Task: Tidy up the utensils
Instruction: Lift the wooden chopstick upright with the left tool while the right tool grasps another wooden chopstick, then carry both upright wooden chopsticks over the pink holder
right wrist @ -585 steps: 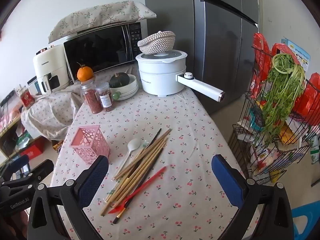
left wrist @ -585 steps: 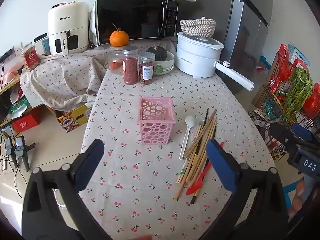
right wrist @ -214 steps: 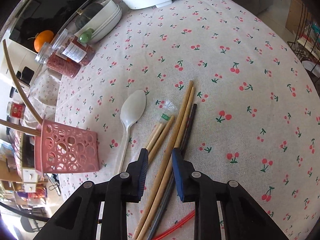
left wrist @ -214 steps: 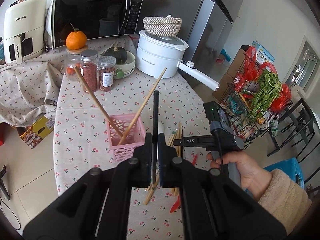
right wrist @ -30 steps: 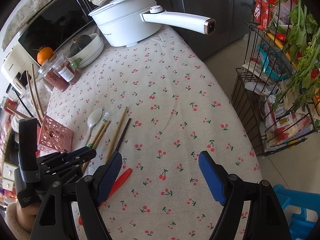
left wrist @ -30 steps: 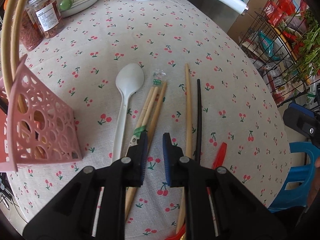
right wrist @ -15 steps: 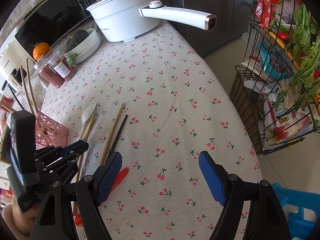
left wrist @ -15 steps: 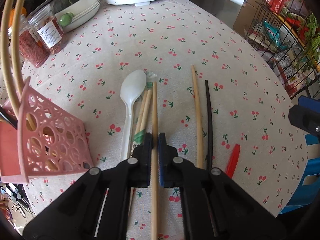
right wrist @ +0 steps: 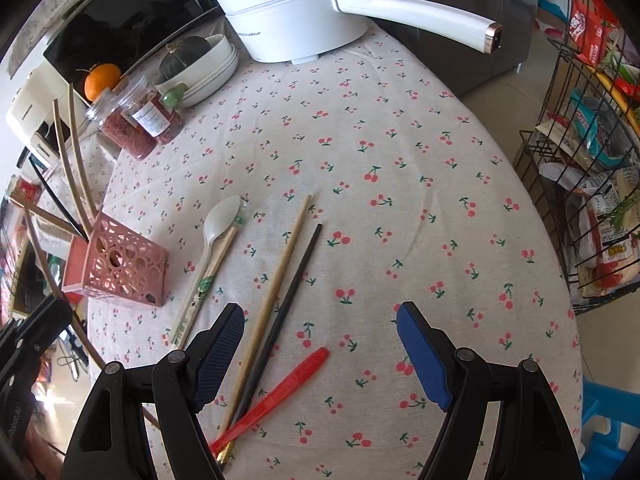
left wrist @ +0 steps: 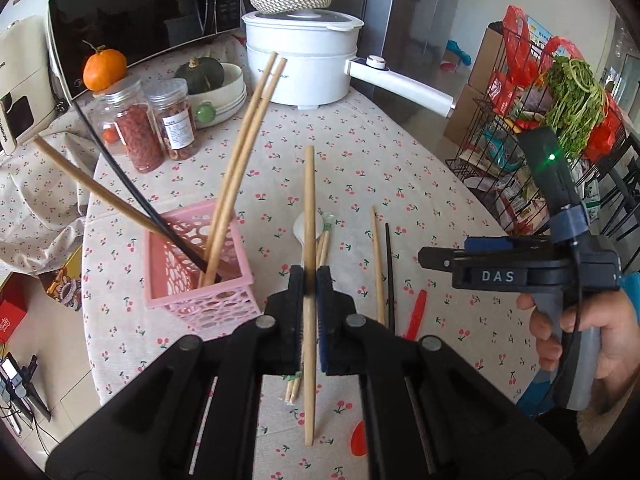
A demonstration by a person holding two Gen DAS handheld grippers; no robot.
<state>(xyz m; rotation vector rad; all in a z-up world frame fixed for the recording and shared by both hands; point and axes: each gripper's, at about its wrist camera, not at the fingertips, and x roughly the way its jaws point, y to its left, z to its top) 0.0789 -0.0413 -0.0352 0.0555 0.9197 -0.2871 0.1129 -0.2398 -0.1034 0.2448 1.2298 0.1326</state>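
Note:
My left gripper (left wrist: pixel 309 292) is shut on a wooden chopstick (left wrist: pixel 309 200), held off the table and pointing away. Left of it stands the pink basket (left wrist: pixel 196 276) with several chopsticks leaning in it. My right gripper (right wrist: pixel 320 312) is wide apart, its jaws closing slightly, pads touching nothing. A wooden chopstick (right wrist: pixel 280 272) and a black chopstick (right wrist: pixel 298 276) lie on the cloth under the gap, near the left finger. A red utensil (right wrist: pixel 280 392), a white spoon (right wrist: pixel 220 224) and a wrapped chopstick pair (right wrist: pixel 204 280) also lie there.
A white electric pot (right wrist: pixel 288 12) with a long handle (right wrist: pixel 416 18) stands at the back, beside two jars (right wrist: pixel 140 120), stacked bowls with a squash (right wrist: pixel 200 64) and an orange. A wire rack (right wrist: pixel 592 160) stands off the table's right edge.
The left gripper closed on a wooden chopstick and lifted it off the table, tilting up so the basket shows. The right gripper came down closer over the remaining chopsticks.

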